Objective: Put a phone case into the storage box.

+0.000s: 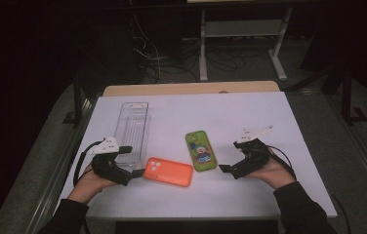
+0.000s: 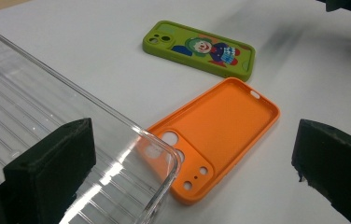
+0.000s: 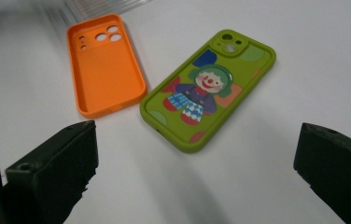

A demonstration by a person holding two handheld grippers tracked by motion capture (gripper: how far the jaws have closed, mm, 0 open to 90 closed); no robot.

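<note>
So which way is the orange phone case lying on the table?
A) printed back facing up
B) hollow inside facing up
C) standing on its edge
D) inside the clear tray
B: the left gripper view shows the orange phone case lying flat with its hollow inside and raised rim facing up, on the white table beside the clear plastic tray, not in it.

Open table on my right, crowded on my left

My left gripper (image 1: 133,165) has its jaws spread wide, with the clear tray's (image 1: 132,127) corner poking up between them and the orange case (image 1: 168,171) lying just beyond, so straight ahead is blocked. My right gripper (image 1: 227,169), jaws also wide apart, faces the green clown case (image 1: 200,150) with bare white table (image 1: 250,112) between; the far right and near edge lie free to pass.
</note>
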